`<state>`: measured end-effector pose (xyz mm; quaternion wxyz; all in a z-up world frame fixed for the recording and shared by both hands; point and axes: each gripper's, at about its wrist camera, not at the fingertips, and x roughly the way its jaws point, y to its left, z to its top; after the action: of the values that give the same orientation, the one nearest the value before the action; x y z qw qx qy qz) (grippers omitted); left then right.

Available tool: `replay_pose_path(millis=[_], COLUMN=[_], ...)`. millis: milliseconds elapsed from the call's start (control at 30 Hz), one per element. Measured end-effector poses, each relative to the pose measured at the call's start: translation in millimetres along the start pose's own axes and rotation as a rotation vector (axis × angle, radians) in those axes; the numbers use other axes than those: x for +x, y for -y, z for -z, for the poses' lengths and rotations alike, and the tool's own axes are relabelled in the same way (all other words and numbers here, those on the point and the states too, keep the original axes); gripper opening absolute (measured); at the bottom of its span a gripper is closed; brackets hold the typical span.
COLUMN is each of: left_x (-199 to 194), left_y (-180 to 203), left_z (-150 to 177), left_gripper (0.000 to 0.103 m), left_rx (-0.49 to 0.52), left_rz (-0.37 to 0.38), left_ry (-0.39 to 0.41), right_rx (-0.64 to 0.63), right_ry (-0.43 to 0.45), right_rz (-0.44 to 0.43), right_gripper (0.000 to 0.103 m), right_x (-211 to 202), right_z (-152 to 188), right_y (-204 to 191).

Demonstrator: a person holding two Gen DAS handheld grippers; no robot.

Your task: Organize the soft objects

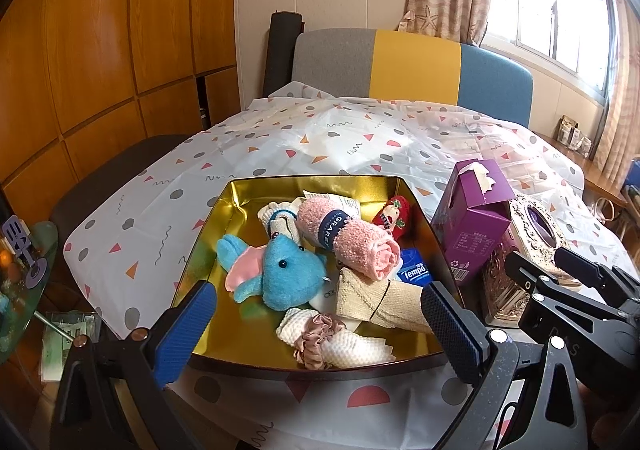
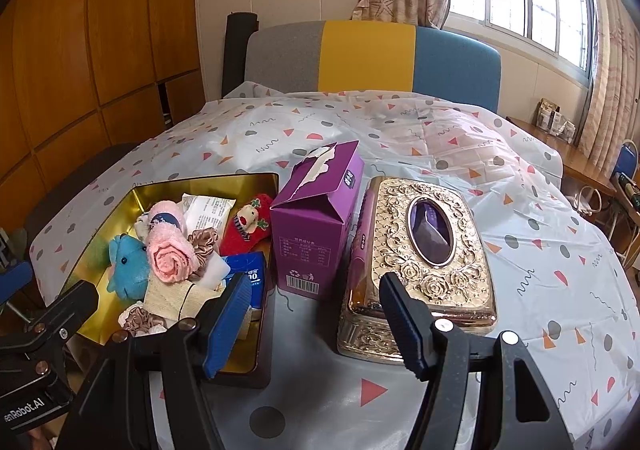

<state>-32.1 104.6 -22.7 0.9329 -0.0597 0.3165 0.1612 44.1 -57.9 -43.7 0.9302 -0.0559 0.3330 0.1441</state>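
Open tool above filled tin

left wrist — close, angled down | right wrist — alike | shared: gold tin

Tissue pack mostly buried, label perhaps "Tempo"

Glossy gold metal tin, fluffy toys
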Motion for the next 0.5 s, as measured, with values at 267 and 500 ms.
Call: replay_pose_path(millis=[267,500], left_x=[-0.1,-0.2], left_y=[-0.6,-1.0], left_z=[-0.2,0.2], left_gripper=[0.103,0.103], left_rx=[-0.003,-0.006], left_rz=[-0.001,0.000], left_ry=[0.001,-0.002], right_rx=[-0.002,-0.001], right_ry=[-0.003,-0.006], right_rz=[-0.001,-0.002], right_gripper=[0.067,0.067], right_x=[0.5,0.0], right_z=[-0.1,-0.1], right_y=[-1.5,-2.2])
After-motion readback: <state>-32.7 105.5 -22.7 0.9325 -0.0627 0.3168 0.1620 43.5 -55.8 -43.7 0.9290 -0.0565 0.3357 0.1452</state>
